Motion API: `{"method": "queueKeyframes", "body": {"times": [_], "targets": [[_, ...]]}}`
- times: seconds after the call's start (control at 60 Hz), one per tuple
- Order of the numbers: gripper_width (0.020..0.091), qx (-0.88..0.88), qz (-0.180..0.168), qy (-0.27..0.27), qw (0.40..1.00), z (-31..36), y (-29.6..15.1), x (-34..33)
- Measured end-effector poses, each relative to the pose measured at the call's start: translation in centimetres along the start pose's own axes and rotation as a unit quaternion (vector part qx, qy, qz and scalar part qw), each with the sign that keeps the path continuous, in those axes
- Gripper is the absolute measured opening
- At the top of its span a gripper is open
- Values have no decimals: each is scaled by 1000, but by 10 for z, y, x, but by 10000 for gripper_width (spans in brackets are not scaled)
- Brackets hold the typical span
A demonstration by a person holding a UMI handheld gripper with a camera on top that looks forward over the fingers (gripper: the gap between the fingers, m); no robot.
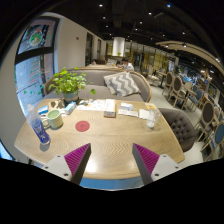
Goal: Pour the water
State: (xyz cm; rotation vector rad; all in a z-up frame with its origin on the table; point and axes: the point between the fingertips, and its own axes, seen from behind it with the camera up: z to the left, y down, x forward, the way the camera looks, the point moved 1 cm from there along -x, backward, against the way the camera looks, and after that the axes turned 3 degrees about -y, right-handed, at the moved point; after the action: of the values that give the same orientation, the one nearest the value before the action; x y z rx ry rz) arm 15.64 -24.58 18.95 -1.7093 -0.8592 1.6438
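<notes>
The tool [112,158] hangs wide and empty above the surface's [100,140] near edge; the bottle [41,128] stands upright at the left edge, a cup [54,119] just beyond it

bottle [41,127]: one
cups: two [54,119] [151,118]
potted plant [67,82]: one
red coaster [82,126]: one
papers [127,110]: several

You can't read the papers [118,108] at the frame's middle. The surface [100,140] is cut off at the lower edge.
</notes>
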Motion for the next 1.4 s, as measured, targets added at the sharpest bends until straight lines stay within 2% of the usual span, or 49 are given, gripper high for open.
{"method": "queueKeyframes", "body": {"times": [0.233,0.467,0.6,0.717,0.85,1.033,1.1,1.167,1.2,1.283,1.4], "targets": [[854,-13,15,-14,1000,62,22,5],[856,-19,19,-49,998,190,57,12],[860,-7,-8,-78,997,276,58,22],[859,14,-39,-93,995,327,40,41],[860,31,-63,-94,993,356,17,84],[856,44,-95,-64,992,362,-9,144],[787,42,-103,-55,992,363,-11,160],[633,33,-106,-55,992,368,-10,170],[531,29,-108,-54,992,369,-9,178],[496,13,-126,-53,991,372,-16,177],[345,9,-126,-63,990,378,-16,177]]}}
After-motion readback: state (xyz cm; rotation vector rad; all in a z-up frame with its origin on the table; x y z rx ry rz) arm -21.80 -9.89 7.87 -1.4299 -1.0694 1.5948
